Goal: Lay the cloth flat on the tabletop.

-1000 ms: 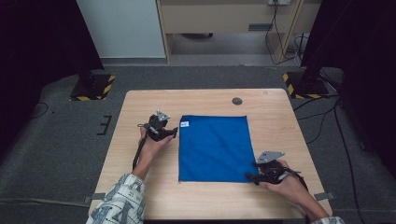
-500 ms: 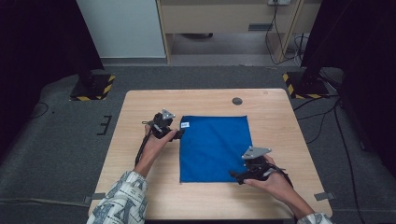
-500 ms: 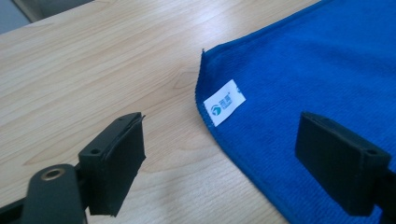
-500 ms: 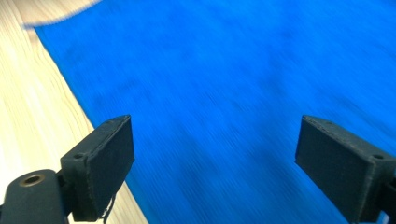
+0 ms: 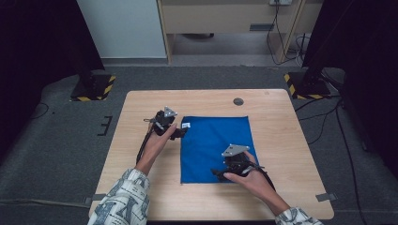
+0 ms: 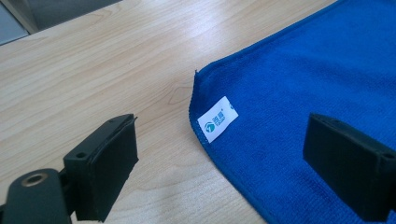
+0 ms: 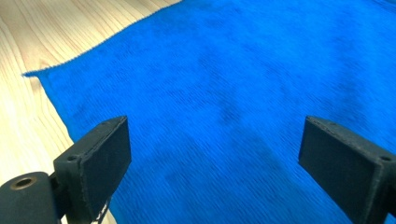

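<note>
Gaping wide with nothing between its jaws, which have just been opening, the left gripper (image 5: 180,134) hovers at the far left corner of the flat blue microfibre cloth (image 5: 213,145). Equally wide and empty, the right gripper (image 5: 217,173) hangs over the cloth's near edge on the pale wooden table (image 5: 281,140).

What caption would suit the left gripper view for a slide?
Open left gripper poised over the labelled corner of a blue cloth lying flat on a wooden table.
</note>
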{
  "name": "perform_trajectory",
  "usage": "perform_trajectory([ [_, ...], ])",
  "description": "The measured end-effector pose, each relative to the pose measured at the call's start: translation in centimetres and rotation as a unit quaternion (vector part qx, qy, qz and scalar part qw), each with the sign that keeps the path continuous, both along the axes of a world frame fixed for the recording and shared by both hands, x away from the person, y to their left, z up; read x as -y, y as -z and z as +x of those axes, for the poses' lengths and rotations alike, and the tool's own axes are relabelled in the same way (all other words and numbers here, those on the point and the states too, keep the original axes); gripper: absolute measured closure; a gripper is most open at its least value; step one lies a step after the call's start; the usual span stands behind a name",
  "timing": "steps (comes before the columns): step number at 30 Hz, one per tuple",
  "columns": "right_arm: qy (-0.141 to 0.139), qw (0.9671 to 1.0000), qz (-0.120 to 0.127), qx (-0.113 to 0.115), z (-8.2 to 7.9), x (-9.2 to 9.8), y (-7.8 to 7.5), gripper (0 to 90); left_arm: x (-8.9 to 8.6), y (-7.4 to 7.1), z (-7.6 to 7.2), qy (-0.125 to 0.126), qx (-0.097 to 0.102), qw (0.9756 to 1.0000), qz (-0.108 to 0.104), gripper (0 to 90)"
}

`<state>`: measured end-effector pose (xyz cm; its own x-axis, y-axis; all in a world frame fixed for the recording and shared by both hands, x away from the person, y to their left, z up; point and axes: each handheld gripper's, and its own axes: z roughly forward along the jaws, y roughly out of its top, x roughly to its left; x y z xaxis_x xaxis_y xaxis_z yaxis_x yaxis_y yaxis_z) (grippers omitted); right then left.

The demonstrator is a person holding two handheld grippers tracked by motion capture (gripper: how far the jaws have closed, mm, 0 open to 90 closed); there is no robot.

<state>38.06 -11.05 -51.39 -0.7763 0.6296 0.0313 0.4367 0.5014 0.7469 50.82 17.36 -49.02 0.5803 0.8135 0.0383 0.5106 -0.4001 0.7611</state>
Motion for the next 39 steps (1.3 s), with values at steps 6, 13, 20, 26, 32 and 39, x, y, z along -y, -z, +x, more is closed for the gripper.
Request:
perform_trajectory([
  [6,0.002,1.0000,0.003,-0.001,0.1,-1.7,-0.2,12.1,0.4,-0.5,0.5,0.005,0.009,0.9999,0.006,10.1],
  [13,-0.006,1.0000,0.000,0.004,0.2,-3.7,-0.4,16.1,0.4,-0.5,1.0,0.007,0.012,0.9998,-0.015,10.9],
  [20,-0.016,0.9998,0.003,0.009,0.1,-5.5,-0.5,18.0,0.6,-0.9,1.4,0.015,-0.001,0.9998,-0.011,11.8],
  [26,-0.030,0.9995,-0.003,0.008,0.0,-6.8,-0.6,18.3,0.5,-1.3,1.4,0.013,0.004,0.9998,-0.016,11.7],
  [32,-0.038,0.9993,0.001,0.007,-0.3,-8.0,-0.6,18.6,0.2,-1.1,1.5,0.012,-0.002,0.9998,-0.018,12.6],
  [39,-0.047,0.9989,0.000,0.002,-0.3,-8.7,-0.5,20.0,0.1,-0.8,1.7,0.017,-0.009,0.9997,-0.015,21.1],
])
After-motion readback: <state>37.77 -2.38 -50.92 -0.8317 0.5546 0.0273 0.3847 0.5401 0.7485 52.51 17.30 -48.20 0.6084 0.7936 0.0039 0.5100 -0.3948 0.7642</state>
